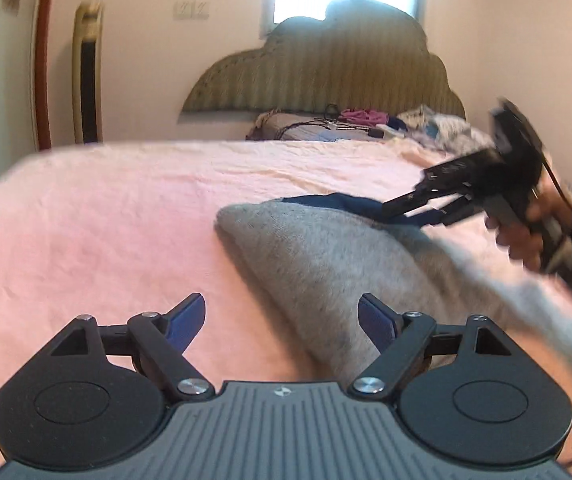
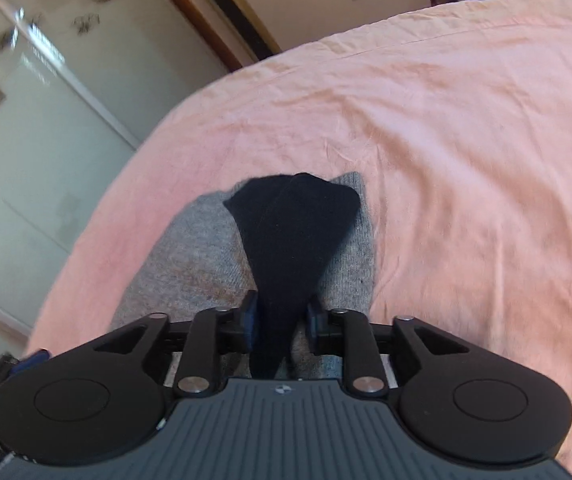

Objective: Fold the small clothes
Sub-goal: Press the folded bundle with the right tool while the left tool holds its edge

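Observation:
A grey knitted garment (image 1: 325, 264) lies on the pink bed sheet (image 1: 106, 220), with a navy-blue end (image 1: 325, 202) at its far side. My left gripper (image 1: 282, 316) hovers open just above the sheet, its right finger over the grey fabric's near edge, nothing between the pads. My right gripper (image 1: 389, 208), held by a hand (image 1: 525, 236), comes in from the right and pinches the navy end. In the right wrist view the navy end (image 2: 293, 220) fans out from between the right gripper (image 2: 282, 316) pads, lifted over the grey garment (image 2: 198, 264).
A padded headboard (image 1: 325, 72) stands at the far end, with a pile of mixed clothes and cables (image 1: 365, 122) below it. Frosted wardrobe doors (image 2: 46, 140) run along the bed's left side. The sheet (image 2: 465, 140) stretches wide to the right of the garment.

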`<control>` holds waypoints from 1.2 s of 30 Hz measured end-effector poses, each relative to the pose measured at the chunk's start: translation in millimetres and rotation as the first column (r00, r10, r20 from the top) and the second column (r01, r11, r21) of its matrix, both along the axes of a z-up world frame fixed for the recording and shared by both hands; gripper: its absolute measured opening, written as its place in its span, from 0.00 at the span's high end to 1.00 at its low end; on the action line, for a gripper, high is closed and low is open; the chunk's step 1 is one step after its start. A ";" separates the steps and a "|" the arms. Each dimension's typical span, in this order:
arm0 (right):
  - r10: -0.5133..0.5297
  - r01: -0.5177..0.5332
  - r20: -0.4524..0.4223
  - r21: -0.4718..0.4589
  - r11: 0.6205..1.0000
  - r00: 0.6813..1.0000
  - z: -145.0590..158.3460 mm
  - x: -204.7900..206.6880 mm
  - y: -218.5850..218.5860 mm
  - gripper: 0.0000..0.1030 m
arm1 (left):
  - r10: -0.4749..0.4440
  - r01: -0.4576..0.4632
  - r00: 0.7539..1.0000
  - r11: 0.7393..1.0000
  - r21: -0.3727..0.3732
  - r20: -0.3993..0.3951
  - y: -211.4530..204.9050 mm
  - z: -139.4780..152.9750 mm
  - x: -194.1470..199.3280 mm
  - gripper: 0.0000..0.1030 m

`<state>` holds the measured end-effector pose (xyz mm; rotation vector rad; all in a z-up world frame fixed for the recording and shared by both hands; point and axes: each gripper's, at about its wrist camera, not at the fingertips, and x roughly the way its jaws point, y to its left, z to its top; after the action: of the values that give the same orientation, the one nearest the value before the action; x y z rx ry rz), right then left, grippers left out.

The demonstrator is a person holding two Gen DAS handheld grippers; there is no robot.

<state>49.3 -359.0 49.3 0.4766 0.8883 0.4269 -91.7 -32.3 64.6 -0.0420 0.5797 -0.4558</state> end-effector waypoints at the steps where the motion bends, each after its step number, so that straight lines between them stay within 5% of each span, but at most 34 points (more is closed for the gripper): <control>1: -0.035 0.035 0.027 0.002 0.999 0.999 6.2 -7.9 -2.5 0.43 | 0.016 -0.018 0.999 0.999 -0.050 -0.040 3.8 -0.2 5.1 0.18; 3: -0.036 0.034 0.068 0.027 0.999 0.997 18.4 -25.5 -3.4 0.42 | -0.022 0.021 0.999 0.998 -0.060 -0.025 -0.6 0.2 0.1 0.18; 6: 0.001 -0.001 0.070 -0.003 1.000 0.998 27.8 -48.7 6.4 0.42 | -0.153 0.127 0.979 0.975 0.183 0.136 -33.7 -0.8 -38.1 0.18; 10: 0.075 -0.073 0.072 -0.037 0.997 0.995 28.4 -75.6 18.7 0.42 | -0.245 0.186 0.960 0.920 0.345 0.137 -58.7 -23.0 -63.0 0.18; 14: 0.091 -0.087 0.022 -0.156 0.984 0.996 16.4 -80.8 33.2 0.43 | -0.185 0.145 0.979 0.925 0.351 0.083 -66.9 -37.2 -51.3 0.26; 16: 0.108 -0.105 0.009 -0.157 0.982 0.994 11.1 -80.3 37.4 0.60 | -0.149 0.125 0.988 0.938 0.324 0.051 -63.9 -36.3 -41.4 0.52; 17: 0.120 -0.118 0.006 -0.158 0.980 0.993 10.4 -80.5 39.3 0.79 | -0.136 0.117 0.990 0.943 0.310 0.040 -62.2 -35.9 -38.0 0.60; 21: 0.154 -0.148 0.022 -0.173 0.974 0.988 15.6 -85.3 42.2 0.86 | -0.131 0.108 0.990 0.943 0.314 0.053 -60.3 -35.0 -36.2 0.90; 29: 0.132 -0.138 -0.048 -0.145 0.980 0.990 -9.3 -91.0 23.0 0.94 | -0.149 0.151 0.988 0.946 0.288 -0.029 -34.1 -33.9 -29.0 0.92; 31: 0.134 -0.138 -0.046 -0.095 0.986 0.990 -1.2 -89.9 19.7 0.78 | -0.243 0.249 0.968 0.956 0.155 -0.058 -15.8 -18.8 -31.9 0.90; 33: 0.105 -0.104 0.019 -0.032 0.994 0.994 14.1 -91.6 6.3 0.30 | -0.283 0.284 0.956 0.959 -0.010 -0.079 11.3 -3.9 -24.5 0.87; 35: 0.027 -0.030 0.127 0.016 0.999 0.991 29.2 -90.1 -11.3 0.01 | -0.232 0.212 0.968 0.962 -0.175 -0.101 34.1 5.5 -1.3 0.67; 36: 0.005 -0.011 0.141 0.041 0.999 0.990 30.5 -84.1 -17.5 0.01 | -0.182 0.144 0.975 0.955 -0.258 -0.127 43.1 5.9 16.6 0.35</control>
<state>-34.8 -376.5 79.8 0.4756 0.7460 0.4813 -75.2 10.8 70.5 -0.2703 0.6743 -0.6893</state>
